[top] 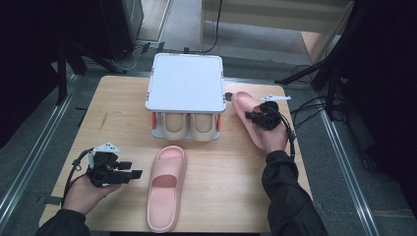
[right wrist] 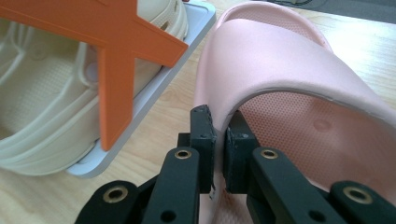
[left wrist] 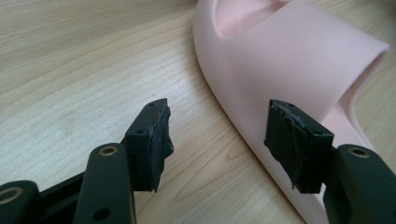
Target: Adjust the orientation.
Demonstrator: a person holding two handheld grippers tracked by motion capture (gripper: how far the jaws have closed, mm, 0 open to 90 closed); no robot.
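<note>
One pink slipper lies flat on the wooden table, toe toward the rack. My left gripper is just to its left, open, with bare wood between its jaws and the slipper's side wall by the right jaw. The second pink slipper is at the rack's right side. My right gripper is shut on that slipper's side wall, where the strap meets the sole: one jaw outside, one inside.
A white two-tier shoe rack stands at the table's back middle, with two beige slippers on its lower shelf. Its orange cross brace is close to the held slipper. Dark stands and cables surround the table.
</note>
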